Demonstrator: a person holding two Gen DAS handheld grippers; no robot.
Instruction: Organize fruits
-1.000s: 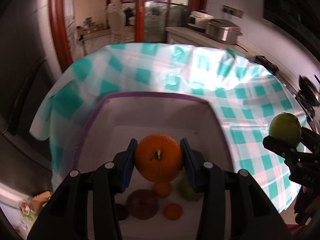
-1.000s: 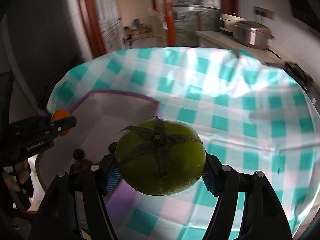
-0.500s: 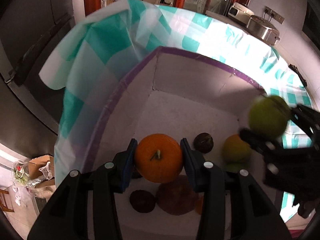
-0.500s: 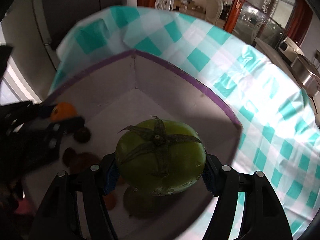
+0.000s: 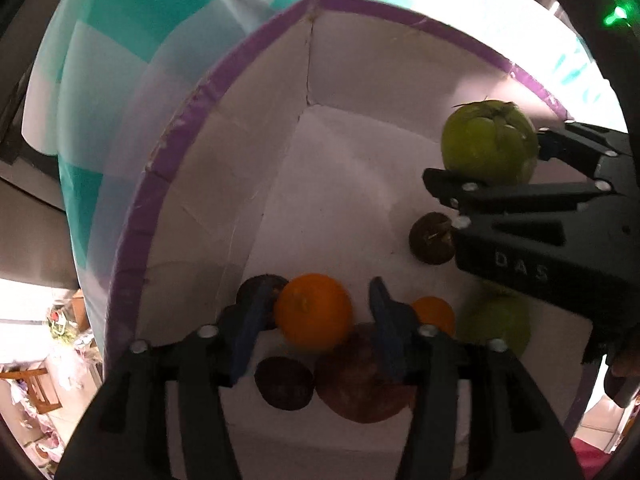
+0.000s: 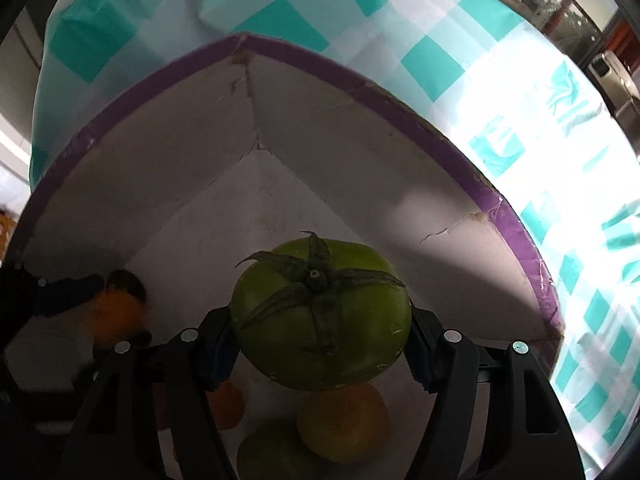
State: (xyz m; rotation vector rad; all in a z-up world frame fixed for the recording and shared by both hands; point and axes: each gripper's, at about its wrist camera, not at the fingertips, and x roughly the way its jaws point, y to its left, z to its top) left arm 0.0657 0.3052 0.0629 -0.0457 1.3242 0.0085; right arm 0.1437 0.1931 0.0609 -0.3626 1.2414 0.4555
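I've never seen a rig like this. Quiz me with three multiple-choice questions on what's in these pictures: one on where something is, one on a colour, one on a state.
1. Where does the orange sit?
A. on the checked cloth
B. inside the box
C. on the floor

2. What colour is the box's rim?
A. purple
B. red
C. yellow

3. What is the right gripper doing?
A. hanging empty
B. gripping the rim
C. clamped on a green tomato

Answers:
1 B: the orange lies between the left gripper's opening jaws, low among the other fruit inside the box walls.
2 A: a purple band runs along the top edge of the box.
3 C: both pads press the sides of the green tomato, held above the box floor.
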